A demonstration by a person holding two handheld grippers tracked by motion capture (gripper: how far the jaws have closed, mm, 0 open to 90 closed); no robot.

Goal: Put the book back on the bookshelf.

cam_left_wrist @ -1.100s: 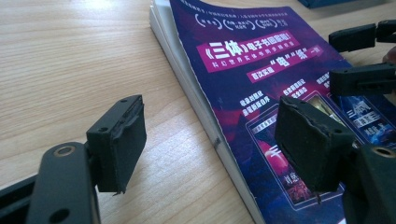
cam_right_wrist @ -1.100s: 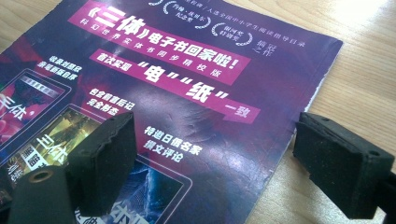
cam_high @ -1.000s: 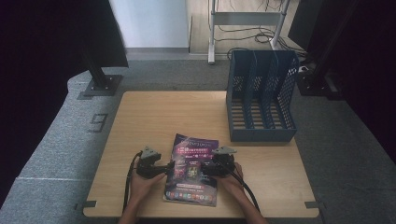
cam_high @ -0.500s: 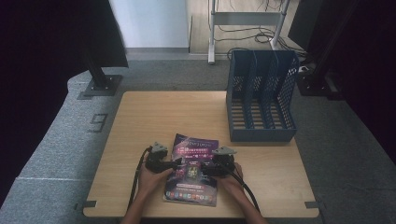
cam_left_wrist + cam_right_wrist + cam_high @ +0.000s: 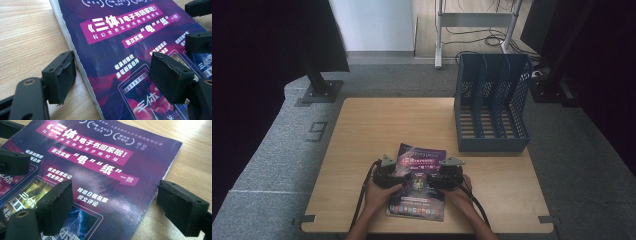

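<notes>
A purple magazine (image 5: 418, 186) with white and pink print lies flat on the wooden table (image 5: 377, 125), near its front edge. My left gripper (image 5: 396, 176) is open at the magazine's left edge (image 5: 75, 55); in the left gripper view (image 5: 113, 75) one jaw hangs over bare wood and the other over the cover. My right gripper (image 5: 437, 179) is open at the right edge, and in the right gripper view (image 5: 117, 205) it straddles that edge (image 5: 160, 185) the same way. Nothing is clamped. Each gripper view shows the other gripper's black fingers (image 5: 200, 40) (image 5: 12, 162) across the cover.
A dark blue slotted file rack (image 5: 492, 105) stands at the table's back right, its compartments holding nothing. The wood to the left and behind the magazine is bare. Beyond the table are grey carpet, a black stand base (image 5: 319, 92) and a metal frame (image 5: 472, 20).
My left gripper has slid right, from the bare wood up to the magazine's left edge. The right gripper and the magazine have stayed put.
</notes>
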